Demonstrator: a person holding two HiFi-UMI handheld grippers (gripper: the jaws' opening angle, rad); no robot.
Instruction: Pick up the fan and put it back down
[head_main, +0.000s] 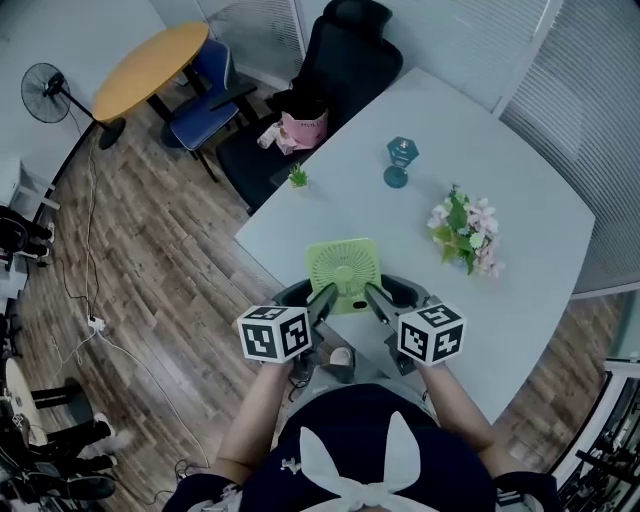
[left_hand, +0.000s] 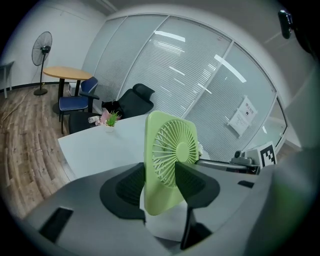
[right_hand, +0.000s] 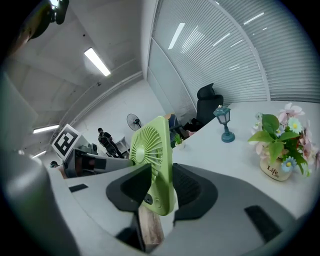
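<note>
A small square green fan is held upright between both grippers at the near edge of the white table. My left gripper is shut on the fan's left lower side, and my right gripper is shut on its right lower side. In the left gripper view the fan stands between the dark pads, grille facing right. The right gripper view shows the fan edge-on, clamped by the pads, with wooden floor visible below it. The fan's foot is hidden.
On the table stand a teal lantern, a pot of flowers and a tiny potted plant. A black office chair sits at the far edge. A round wooden table and a standing floor fan are at left.
</note>
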